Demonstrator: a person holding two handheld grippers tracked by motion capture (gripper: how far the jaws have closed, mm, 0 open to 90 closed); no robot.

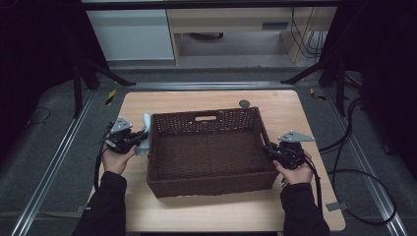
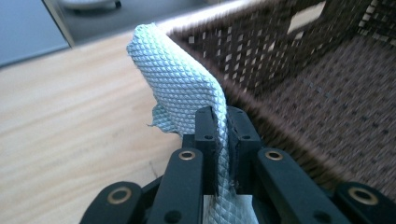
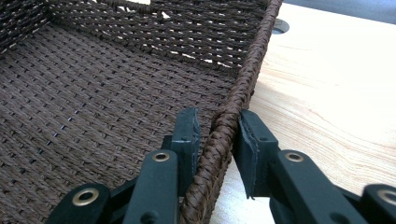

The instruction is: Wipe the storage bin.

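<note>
A dark brown wicker basket [image 1: 211, 184] stands in the middle of the wooden table [image 1: 290, 110]. My left gripper [image 1: 140, 139] is just outside the basket's left wall, shut on a pale blue-green textured cloth [image 1: 145, 123]. In the left gripper view the cloth [image 2: 182, 84] rises from between the jaws of that gripper [image 2: 223, 126] and folds over beside the basket's corner [image 2: 280, 51]. My right gripper [image 1: 269, 150] straddles the basket's right rim [image 3: 243, 79]. One jaw is inside the basket and one outside, and the gripper [image 3: 217, 126] is shut on the braided edge.
A small grey round disc [image 1: 244, 103] is set in the table behind the basket, seen too in the right gripper view [image 3: 280, 27]. Black cables [image 1: 364, 177] trail over the floor at the right. Bare tabletop lies in front of and behind the basket.
</note>
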